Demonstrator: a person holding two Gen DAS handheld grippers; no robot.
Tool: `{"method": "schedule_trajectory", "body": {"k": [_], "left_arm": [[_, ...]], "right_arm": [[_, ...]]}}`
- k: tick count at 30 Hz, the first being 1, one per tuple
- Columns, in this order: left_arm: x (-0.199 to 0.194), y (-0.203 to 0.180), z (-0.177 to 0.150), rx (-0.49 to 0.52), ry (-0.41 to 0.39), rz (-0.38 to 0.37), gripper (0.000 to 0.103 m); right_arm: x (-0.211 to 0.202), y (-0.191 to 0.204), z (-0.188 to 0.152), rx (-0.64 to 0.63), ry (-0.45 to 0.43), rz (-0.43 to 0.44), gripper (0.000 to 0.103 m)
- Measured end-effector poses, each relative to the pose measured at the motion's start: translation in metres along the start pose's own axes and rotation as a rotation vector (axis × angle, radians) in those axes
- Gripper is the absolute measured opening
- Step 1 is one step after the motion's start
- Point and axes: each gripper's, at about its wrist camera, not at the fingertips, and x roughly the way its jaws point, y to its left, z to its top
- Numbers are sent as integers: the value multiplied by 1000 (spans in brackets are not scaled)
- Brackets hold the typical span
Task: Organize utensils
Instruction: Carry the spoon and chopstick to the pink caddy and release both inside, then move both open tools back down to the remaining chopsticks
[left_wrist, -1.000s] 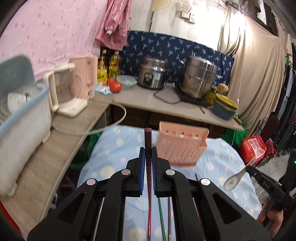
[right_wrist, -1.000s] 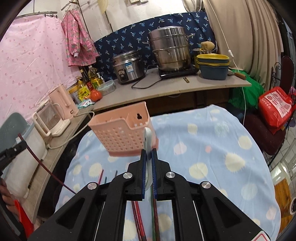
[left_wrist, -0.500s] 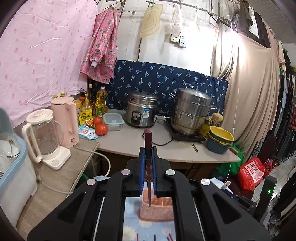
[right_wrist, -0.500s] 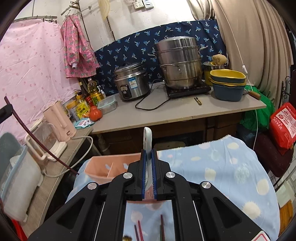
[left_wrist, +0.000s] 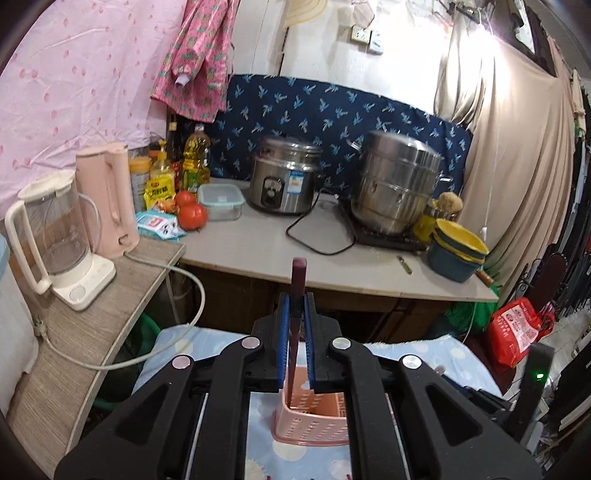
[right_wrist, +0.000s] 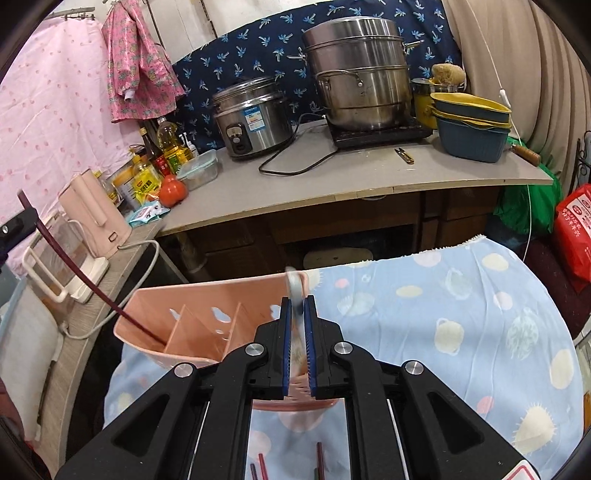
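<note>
Left wrist view: the left hand-held gripper (left_wrist: 296, 314) clamps a dark red chopstick (left_wrist: 297, 295) upright, above the pink basket (left_wrist: 314, 417).

Right wrist view: the right hand-held gripper's (right_wrist: 297, 314) jaws are opening around a white spoon (right_wrist: 295, 291) over the basket's (right_wrist: 207, 317) right end; the chopstick's (right_wrist: 85, 277) tip sits in its left compartment.

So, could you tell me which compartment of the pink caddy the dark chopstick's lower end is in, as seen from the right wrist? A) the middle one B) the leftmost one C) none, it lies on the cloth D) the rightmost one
B: in the right wrist view the chopstick slants down into the caddy left of its first divider.
</note>
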Motion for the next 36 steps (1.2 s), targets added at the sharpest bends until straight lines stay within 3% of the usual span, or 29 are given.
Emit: {"method": "schedule_trajectory", "body": {"k": [2,4,6,13,20,36], "left_arm": [[4,3,-8,-8,18,8,14],[5,7,-14,-22,28,21,39],[2,8,-20,-28,26,34,45],[-19,14,-43,-15,52,50,45],[-51,16,-87,15,108,69,45],[-105,36,-232,-21,336,103,45]], "right_arm": [[-1,1,-5,-13,-6,-14,14],[-5,0,-9,-11,-12,-14,20],[-12,-3,-14,-6,-20,-14,25],[-43,-5,-33,-10,-31,-3,28],[-85,-12,-72,-1,-20,-5,28],[-145,-40,-227,-28,164,-97,28]]}}
